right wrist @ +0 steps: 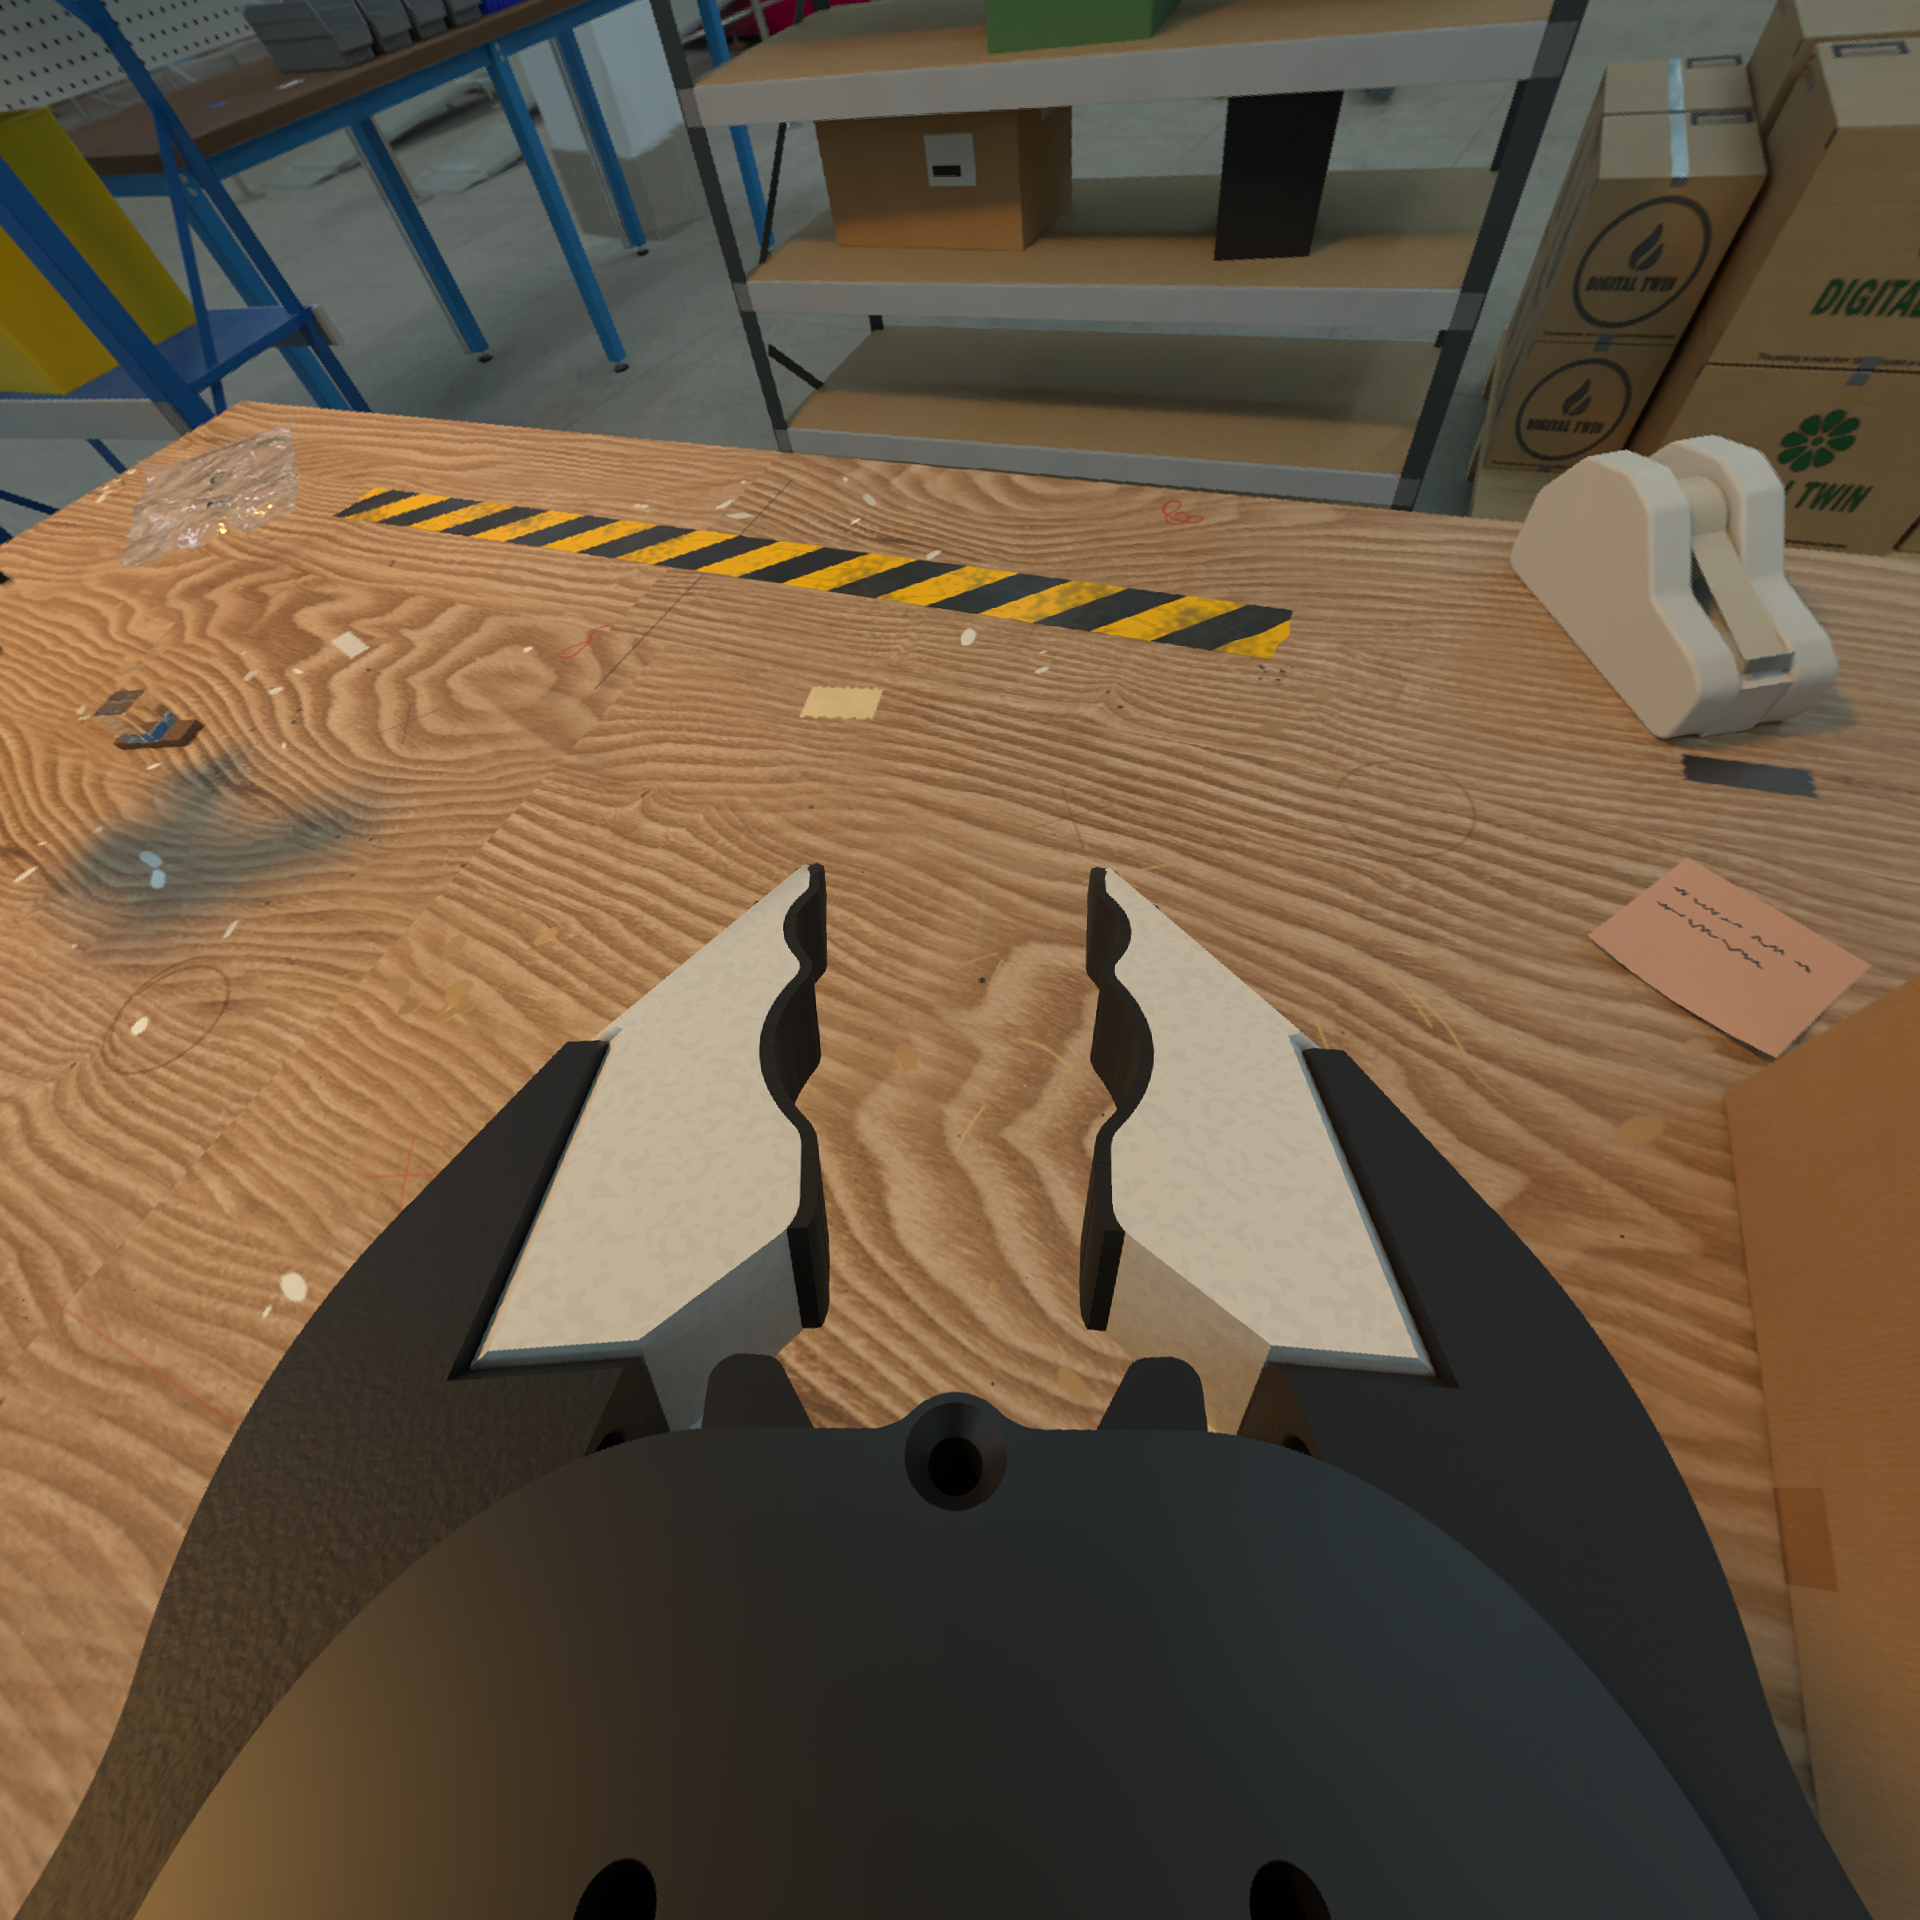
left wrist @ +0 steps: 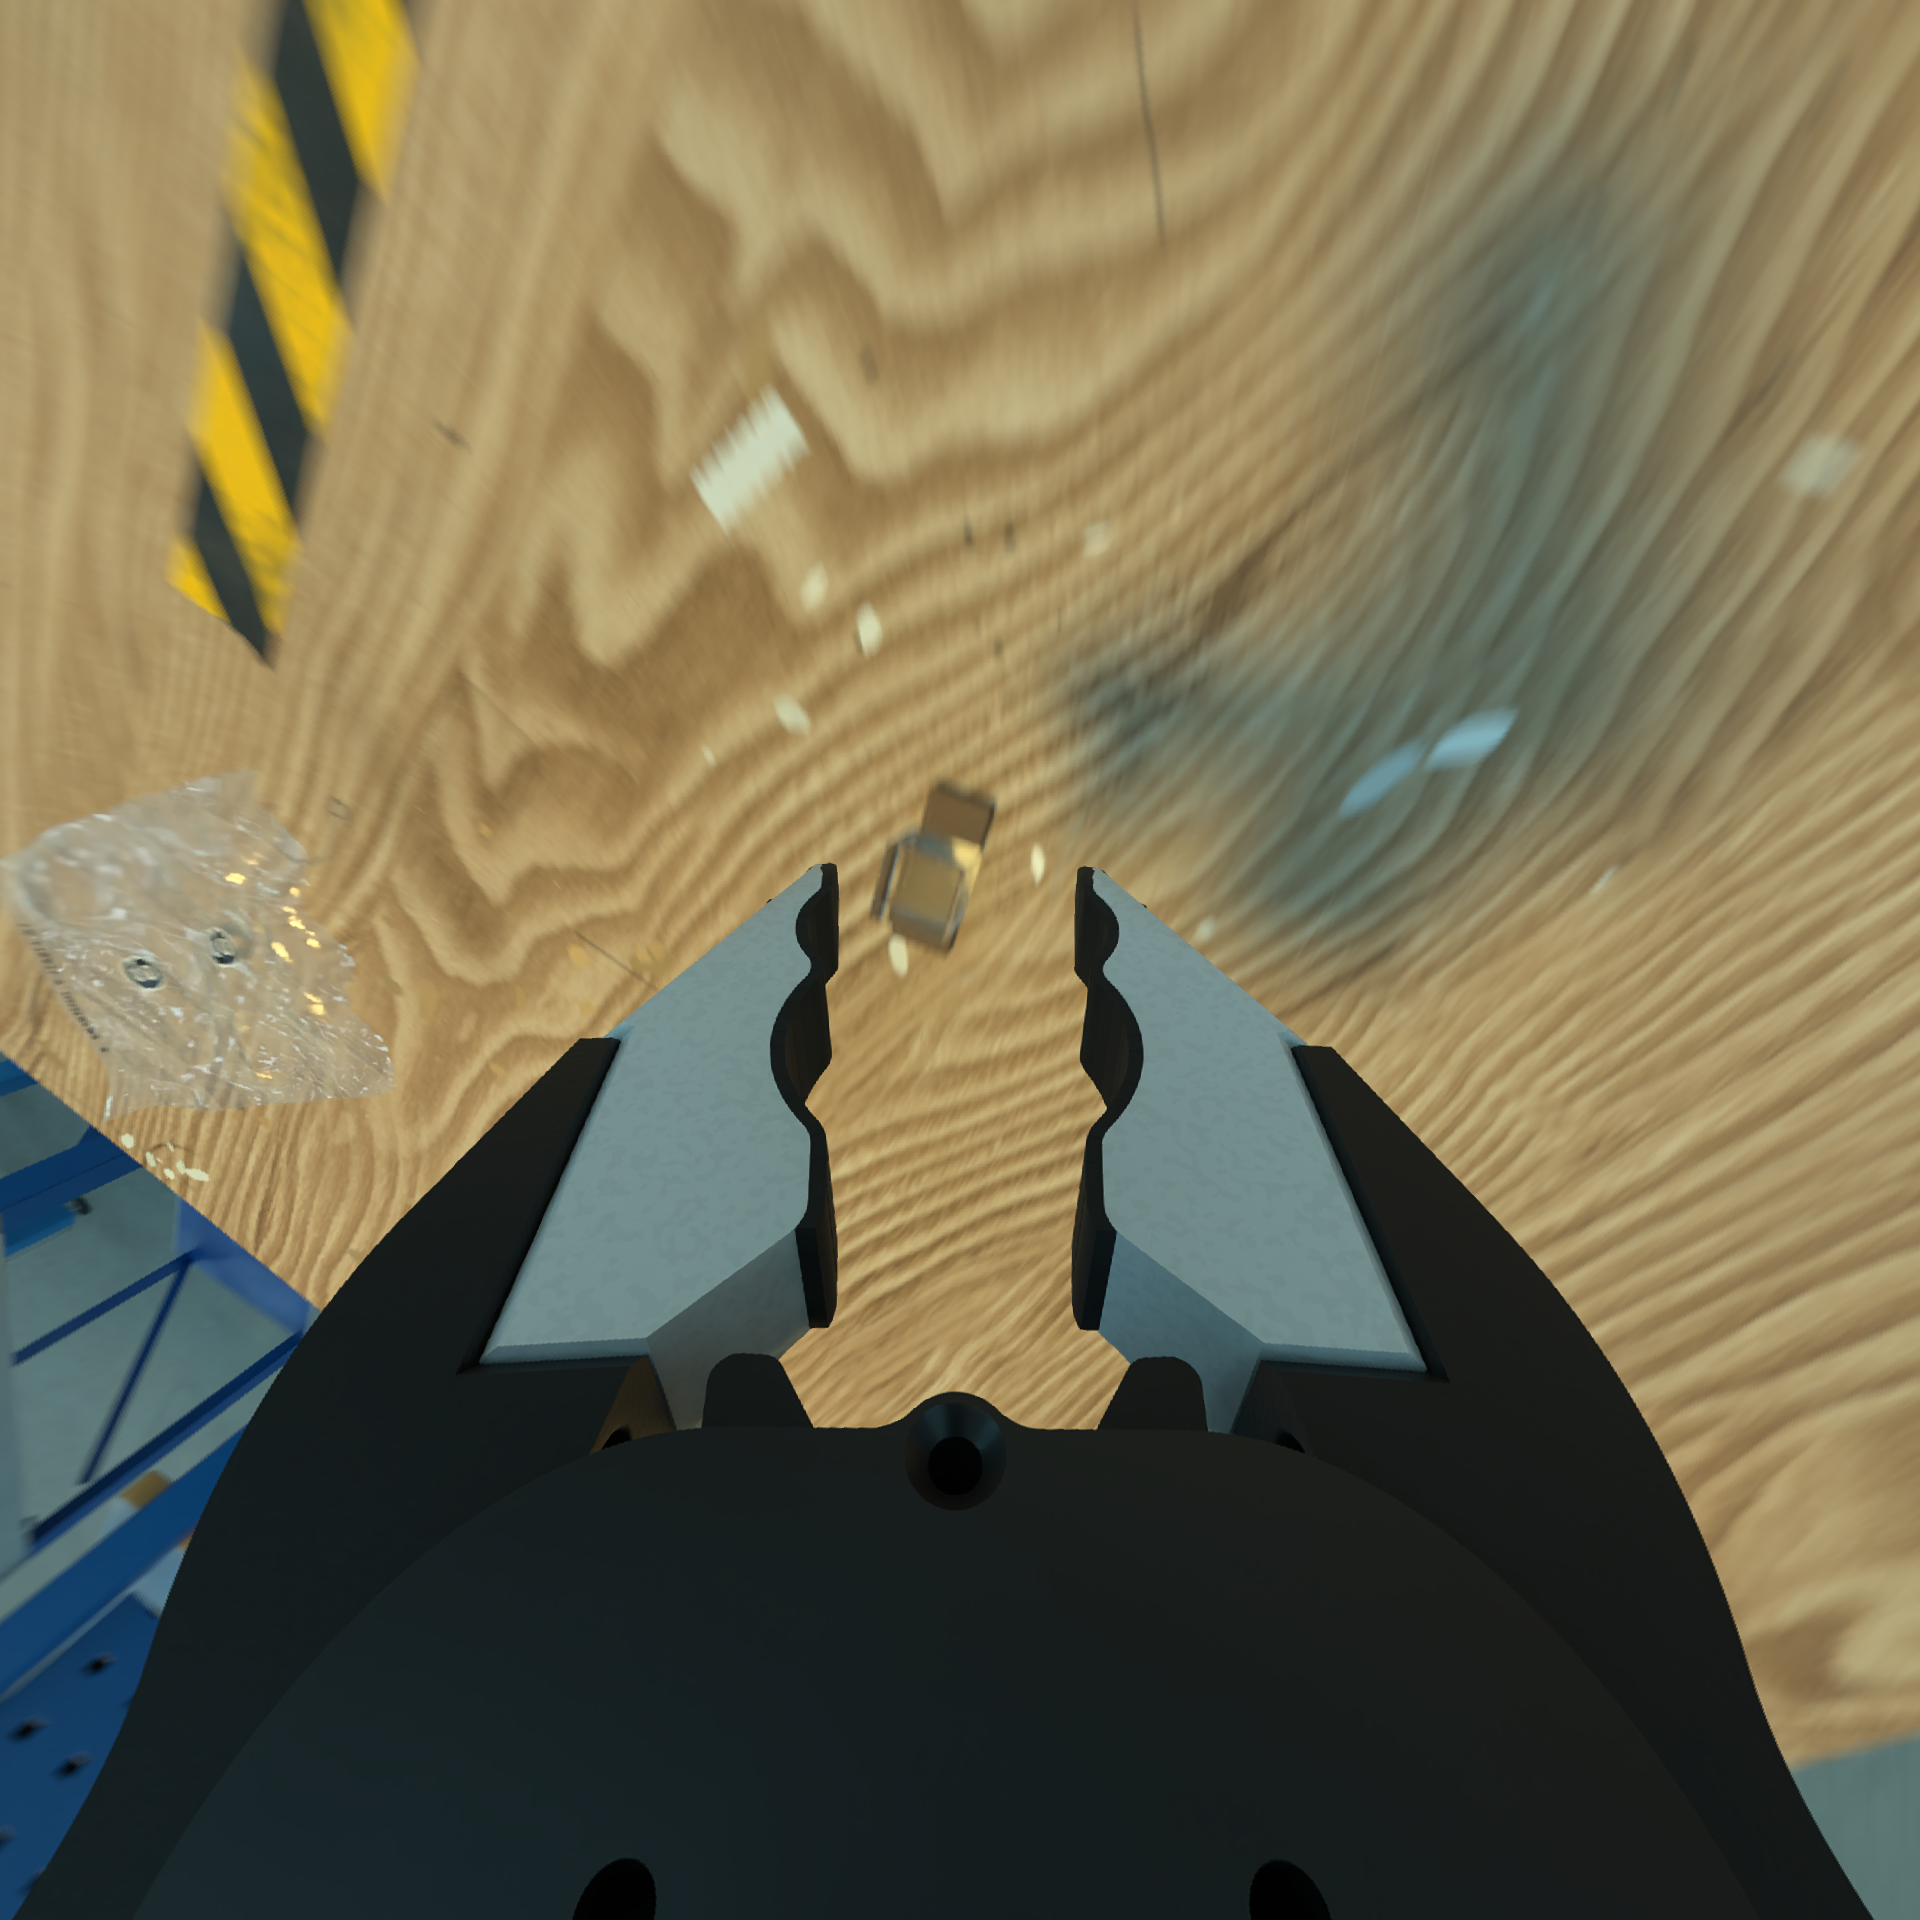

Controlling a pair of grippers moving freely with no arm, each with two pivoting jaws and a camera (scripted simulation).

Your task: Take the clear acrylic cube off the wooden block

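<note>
Left tool (left wrist: 956,894): spread, above cube (left wrist: 928,894) on block (left wrist: 958,821).
Right tool (right wrist: 956,894): spread, over bare tabletop (right wrist: 935,748).

In the left wrist view the bench (left wrist: 1351,1039) is showing blurred, and the clear acrylic cube (left wrist: 925,894) and wooden block (left wrist: 961,821) are appearing too small and smeared to tell whether they are touching. In the right wrist view the pair (right wrist: 151,722) is sitting far off and tiny. The cardboard sheet (right wrist: 1839,1351) is running off the right edge.
</note>
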